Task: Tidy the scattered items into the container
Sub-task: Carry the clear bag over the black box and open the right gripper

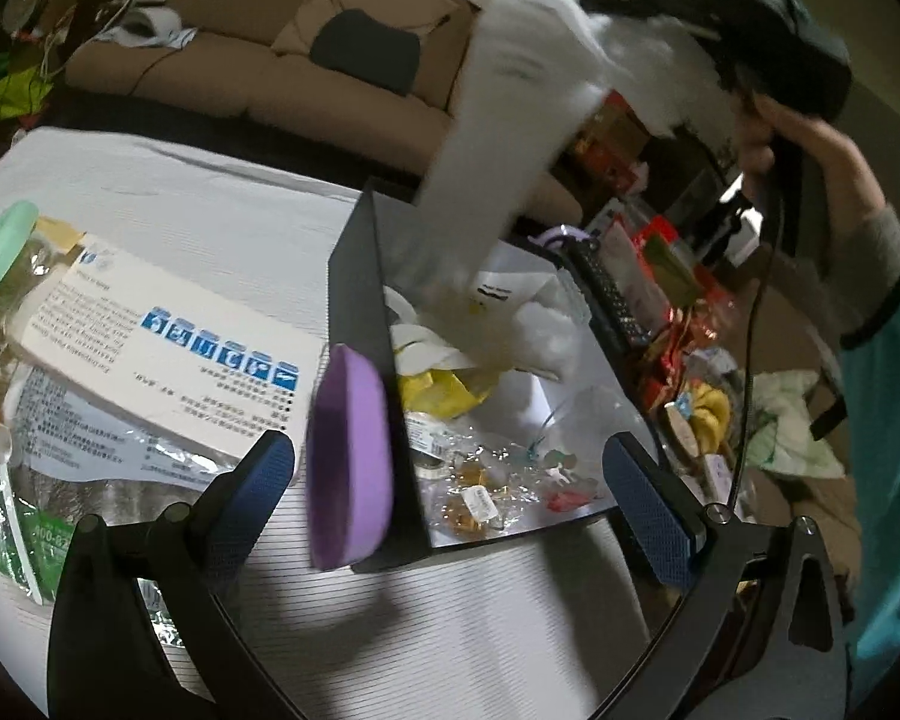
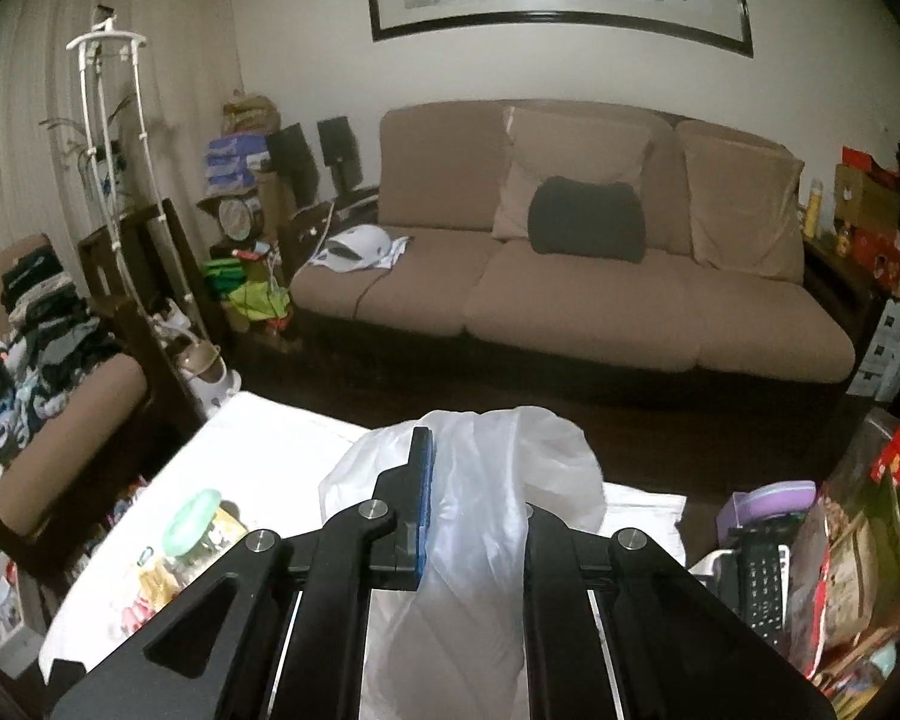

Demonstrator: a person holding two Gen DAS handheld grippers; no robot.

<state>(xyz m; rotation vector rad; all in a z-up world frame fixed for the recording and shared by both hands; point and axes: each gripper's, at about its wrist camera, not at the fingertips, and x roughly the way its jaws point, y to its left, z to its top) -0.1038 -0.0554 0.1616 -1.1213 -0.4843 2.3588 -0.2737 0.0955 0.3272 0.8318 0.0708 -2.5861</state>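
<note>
A black open box (image 1: 363, 324) stands on the white table and holds wrappers, paper, a yellow packet (image 1: 444, 390) and clear bags. A purple round lid (image 1: 345, 456) leans against its near wall. My left gripper (image 1: 450, 474) is open and empty in front of the box. My right gripper (image 1: 678, 24) is held high over the box and is shut on a white plastic bag (image 1: 504, 120) that hangs down toward it. In the right wrist view the white plastic bag (image 2: 480, 540) fills the jaws of my right gripper (image 2: 474, 516).
A white booklet (image 1: 156, 348), foil packets (image 1: 54, 516) and a green-lidded jar (image 1: 0, 258) lie left of the box. A black remote (image 1: 606, 294) and snack packs clutter the right. A brown sofa (image 2: 570, 276) stands behind the table.
</note>
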